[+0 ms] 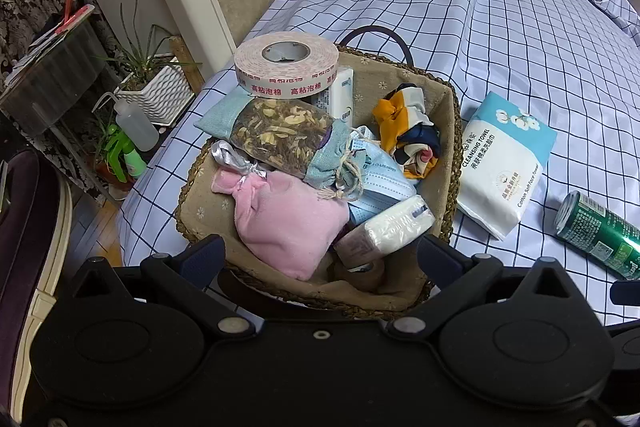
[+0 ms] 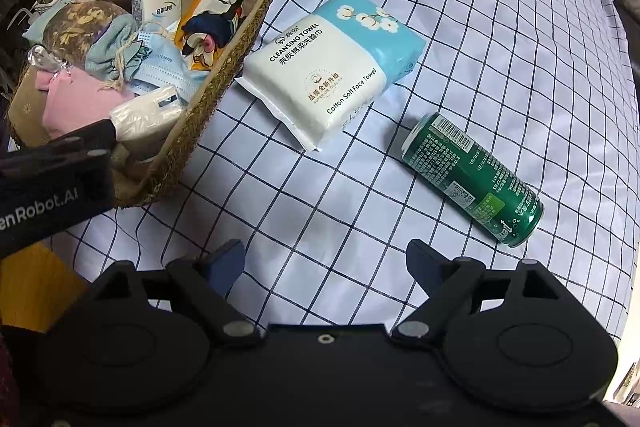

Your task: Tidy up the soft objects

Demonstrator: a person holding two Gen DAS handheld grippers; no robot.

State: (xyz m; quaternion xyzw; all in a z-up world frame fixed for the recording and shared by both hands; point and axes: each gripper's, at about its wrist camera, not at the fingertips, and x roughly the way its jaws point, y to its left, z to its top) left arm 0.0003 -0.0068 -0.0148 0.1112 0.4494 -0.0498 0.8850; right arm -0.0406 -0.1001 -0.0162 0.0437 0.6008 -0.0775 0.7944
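So the whole thing sits on a white bedsheet with a dark blue grid (image 2: 460, 27), and the woven straw basket with beige lining (image 1: 450, 131) is my landmark here. It's packed: a pink plush pouch (image 1: 288, 219) at the near end, a mesh sachet of dried herbs (image 1: 276, 135) further in, a light blue face mask (image 1: 384, 183) toward the middle, a scrunched scarf in yellow, navy and white (image 1: 408, 131) against the right wall, and a white tissue pack (image 1: 396, 227) at the near right corner. A big roll of white foam tape with red lettering (image 1: 286, 67) is perched on the far left rim.

Just outside the basket's right wall lies a blue-and-white cleansing towel pack (image 2: 336, 67), flat on the sheet. Further right of that, a green drink can (image 2: 476, 179) lies on its side.

The left gripper (image 1: 322, 251) hangs over the basket's near end, jaws spread, nothing in them. The right gripper (image 2: 326, 263) hovers over bare sheet right of the basket, jaws wide apart and empty.
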